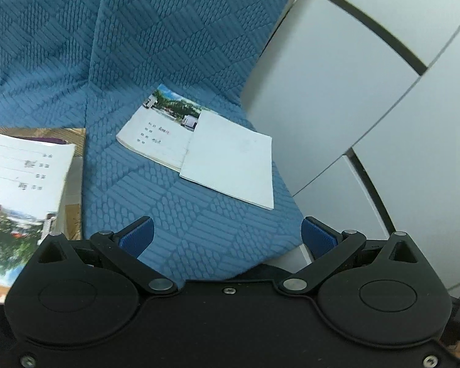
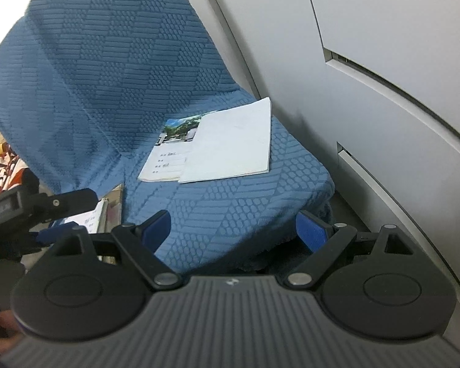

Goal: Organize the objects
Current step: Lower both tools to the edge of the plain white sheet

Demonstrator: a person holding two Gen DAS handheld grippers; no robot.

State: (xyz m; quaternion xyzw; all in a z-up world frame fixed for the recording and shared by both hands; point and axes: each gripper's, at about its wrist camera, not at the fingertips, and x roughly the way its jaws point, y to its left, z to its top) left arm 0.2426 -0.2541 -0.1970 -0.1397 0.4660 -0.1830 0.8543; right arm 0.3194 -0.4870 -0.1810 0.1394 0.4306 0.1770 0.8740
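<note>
I have both grippers spread wide, holding nothing. The plain white booklet lies ahead of my right gripper on the blue seat cushion, overlapping the photo-cover booklet on its left. My left gripper faces them too.

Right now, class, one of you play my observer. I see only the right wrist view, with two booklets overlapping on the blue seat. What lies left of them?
Observer: A third booklet with a photo of trees on its cover. It lies on something flat and brown.
Operator: Is the left claw holding anything?
Observer: No. The left claw is open, with only the seat showing between its fingers.
</note>
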